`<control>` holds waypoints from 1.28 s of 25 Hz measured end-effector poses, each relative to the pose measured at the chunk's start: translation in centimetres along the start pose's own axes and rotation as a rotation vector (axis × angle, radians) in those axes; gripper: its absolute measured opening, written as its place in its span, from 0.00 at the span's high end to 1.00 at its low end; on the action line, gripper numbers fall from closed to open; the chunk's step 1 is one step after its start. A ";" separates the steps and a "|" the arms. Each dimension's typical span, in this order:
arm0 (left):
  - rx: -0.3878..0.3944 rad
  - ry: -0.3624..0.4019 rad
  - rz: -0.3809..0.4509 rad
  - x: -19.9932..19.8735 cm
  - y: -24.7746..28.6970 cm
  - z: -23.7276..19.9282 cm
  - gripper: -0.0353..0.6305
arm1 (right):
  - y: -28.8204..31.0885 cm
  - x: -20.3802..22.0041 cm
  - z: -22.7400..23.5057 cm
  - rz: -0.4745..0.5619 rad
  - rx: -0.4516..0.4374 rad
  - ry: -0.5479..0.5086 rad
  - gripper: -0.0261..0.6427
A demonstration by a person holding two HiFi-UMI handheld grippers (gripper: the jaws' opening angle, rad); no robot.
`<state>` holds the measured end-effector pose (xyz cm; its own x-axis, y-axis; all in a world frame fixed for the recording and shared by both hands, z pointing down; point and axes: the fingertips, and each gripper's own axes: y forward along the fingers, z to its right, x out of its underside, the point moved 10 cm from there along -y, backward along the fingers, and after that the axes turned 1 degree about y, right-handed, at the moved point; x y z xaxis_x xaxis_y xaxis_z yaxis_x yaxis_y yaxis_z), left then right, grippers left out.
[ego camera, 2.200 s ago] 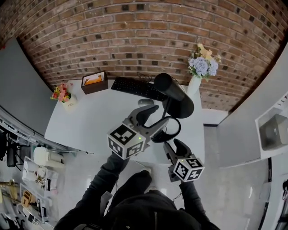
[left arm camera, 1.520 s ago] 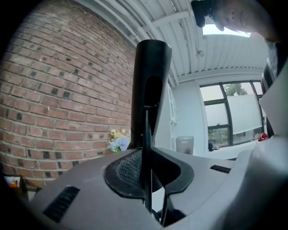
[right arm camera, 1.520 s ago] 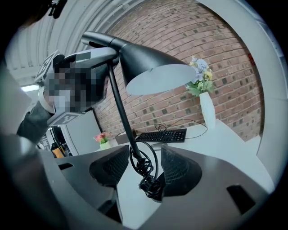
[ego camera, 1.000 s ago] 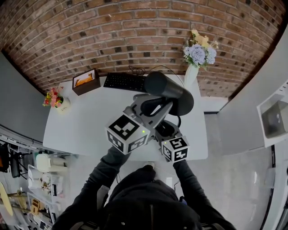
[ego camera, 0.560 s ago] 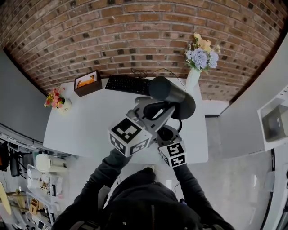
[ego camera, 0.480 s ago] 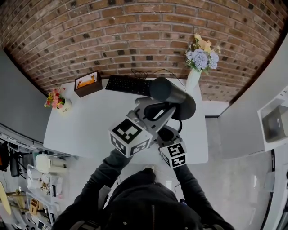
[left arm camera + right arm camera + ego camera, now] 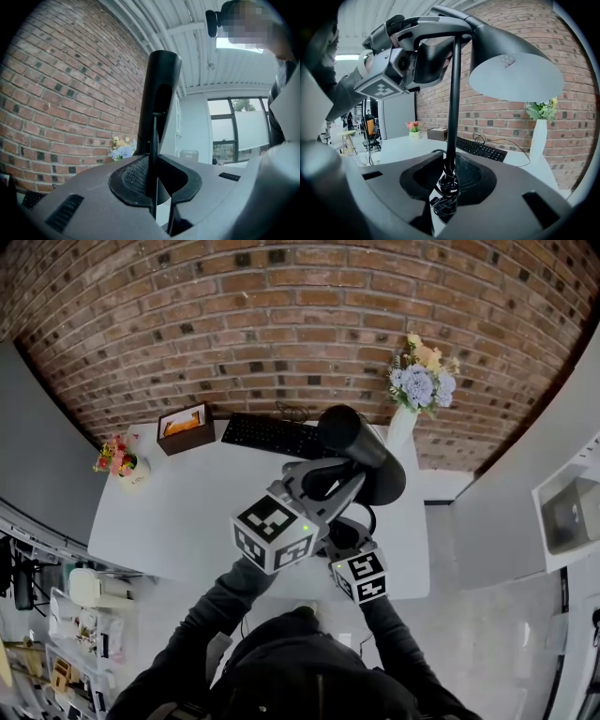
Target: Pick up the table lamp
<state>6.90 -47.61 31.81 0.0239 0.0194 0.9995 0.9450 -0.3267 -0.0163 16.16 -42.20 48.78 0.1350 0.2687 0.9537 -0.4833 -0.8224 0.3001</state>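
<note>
At the right end of the white table is the black lamp, held by both grippers. Its thin pole goes straight up to the round shade. A black cord is wound round the low part of the pole. The lamp's foot is mostly hidden under the grippers, so I cannot tell if it touches the table.

The left gripper comes in from 7 o'clock in the head view and points flat toward 1 o'clock. Its jaws are close together and pinch the pole high up, just under the shade. The arm behind it is stretched out in a dark sleeve.

The right gripper sits lower, at 5 o'clock from the left one, and tips down a little. Its jaws are narrow too and squeeze the pole low down, right where the cord is wound.

A keyboard lies at 10 o'clock from the lamp. A white vase of flowers stands just beside the shade at 2 o'clock. A brown box sits past the keyboard at 9 o'clock. A small flower pot is at the far left edge. A brick wall is behind the table at 12 o'clock.
</note>
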 end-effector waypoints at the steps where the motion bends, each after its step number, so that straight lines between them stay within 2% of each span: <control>1: -0.007 -0.013 0.004 -0.1 0.0 -0.3 0.87 | 0.0 -0.2 -0.1 0.003 -0.010 0.003 0.85; 7: -0.020 -0.036 0.044 -2.4 -0.3 -1.9 0.87 | 0.4 -2.7 -0.2 0.039 -0.079 0.005 0.85; 11: -0.023 0.006 0.071 -5.0 -0.5 -2.3 0.87 | 0.7 -5.6 -0.1 0.056 -0.111 0.002 0.85; 22: -0.089 0.116 0.207 -12.7 -1.9 -2.8 0.87 | 1.1 -13.8 1.2 0.155 -0.150 -0.107 0.85; 32: -0.101 0.183 0.254 -15.3 -3.2 -1.4 0.87 | 0.9 -16.6 0.3 0.204 -0.149 -0.181 0.85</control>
<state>3.09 -48.22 16.55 0.1875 -0.2416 0.9521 0.8790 -0.3913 -0.2724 13.79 -47.56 33.18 0.1673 0.0010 0.9859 -0.6356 -0.7643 0.1086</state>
